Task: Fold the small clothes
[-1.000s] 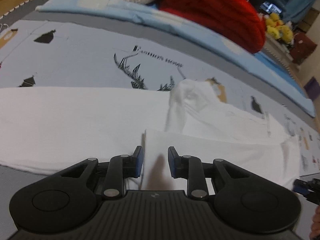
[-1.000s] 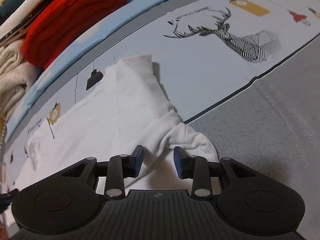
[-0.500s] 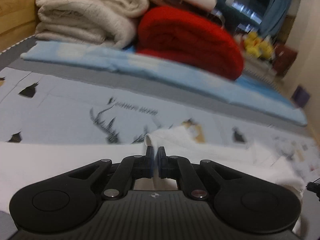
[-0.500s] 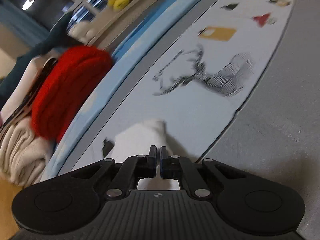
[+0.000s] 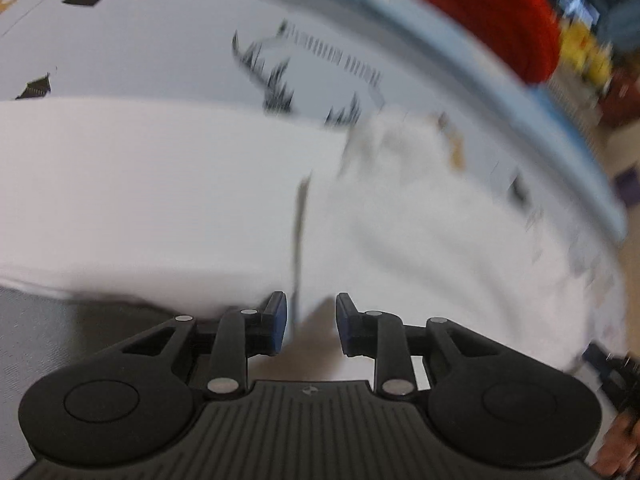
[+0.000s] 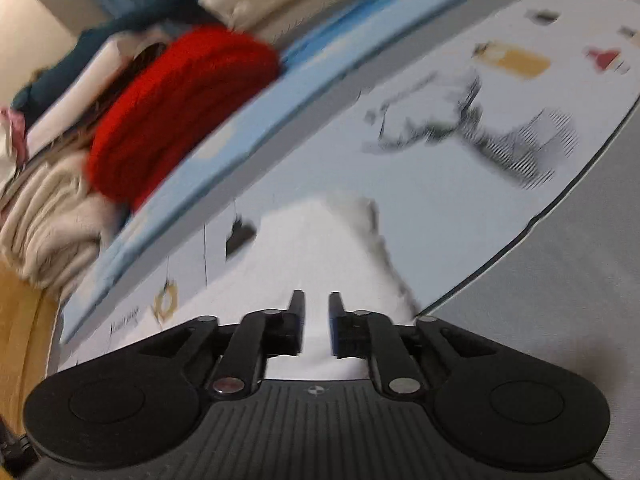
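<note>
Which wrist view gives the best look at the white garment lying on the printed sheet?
The left wrist view: the white garment fills most of the frame there, with a fold edge visible despite motion blur. The right wrist view shows only a narrow end of it running away from the right gripper.

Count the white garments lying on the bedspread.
1. A single white garment is spread across the printed bedspread, just ahead of both open grippers: left gripper, right gripper. Blur could hide a second layer.

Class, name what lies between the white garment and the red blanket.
In the right wrist view: printed sheet, then light blue bedding, between white garment and red blanket.
</note>
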Motion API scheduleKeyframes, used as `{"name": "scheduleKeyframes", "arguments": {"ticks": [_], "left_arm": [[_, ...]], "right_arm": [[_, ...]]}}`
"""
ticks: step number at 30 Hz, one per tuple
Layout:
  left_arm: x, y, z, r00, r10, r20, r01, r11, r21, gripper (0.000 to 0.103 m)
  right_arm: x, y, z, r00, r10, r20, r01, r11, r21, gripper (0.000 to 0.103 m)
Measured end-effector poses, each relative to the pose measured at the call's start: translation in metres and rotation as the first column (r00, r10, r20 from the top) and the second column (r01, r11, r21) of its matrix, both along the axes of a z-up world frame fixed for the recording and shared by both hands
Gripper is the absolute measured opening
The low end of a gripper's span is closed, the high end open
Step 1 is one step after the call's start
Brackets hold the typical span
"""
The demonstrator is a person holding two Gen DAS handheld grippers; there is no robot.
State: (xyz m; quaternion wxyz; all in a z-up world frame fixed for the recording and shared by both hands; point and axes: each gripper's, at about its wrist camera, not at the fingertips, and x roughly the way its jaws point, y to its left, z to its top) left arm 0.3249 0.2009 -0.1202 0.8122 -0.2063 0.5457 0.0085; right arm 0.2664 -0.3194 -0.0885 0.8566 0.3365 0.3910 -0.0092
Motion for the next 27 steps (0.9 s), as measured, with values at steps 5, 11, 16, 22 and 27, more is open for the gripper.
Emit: {"name": "scheduleKeyframes", "arguments": {"ticks": [5,11,16,22,27], "left_arm": [[-0.003,-0.013,0.012,0.993,-0.081,0.085,0.071,0.991,0.111,0.003],[-0.009,-0.011,0.038,0.989,-0.058,0.136,0.037,0.988,0.152,0.003],[-0.016,-0.026,0.041,0.978,-0.131,0.163,0.053,0.909,0.413,0.004],[-0.014,-0.031,0.008,0.985,-0.166,0.053,0.157,0.977,0.143,0.036],[-0.021,-0.042,0.021,0.97,-0.223,0.101,0.187,0.943,0.276,0.037]], "right_arm": [[0.009,-0.001,-0.035,0.974,-0.04,-0.222,0.019,0.995,-0.096,0.012],[0.007,0.014,-0.011,0.997,0.006,-0.074,-0.017,0.989,-0.146,0.021],[0.009,0.009,-0.037,0.973,-0.036,-0.227,0.001,0.988,-0.152,0.017],[0.003,0.022,-0.019,0.989,0.005,-0.146,-0.03,0.984,-0.175,0.027],[0.003,0.025,-0.028,0.964,-0.05,-0.261,-0.012,0.973,-0.23,0.026]]}}
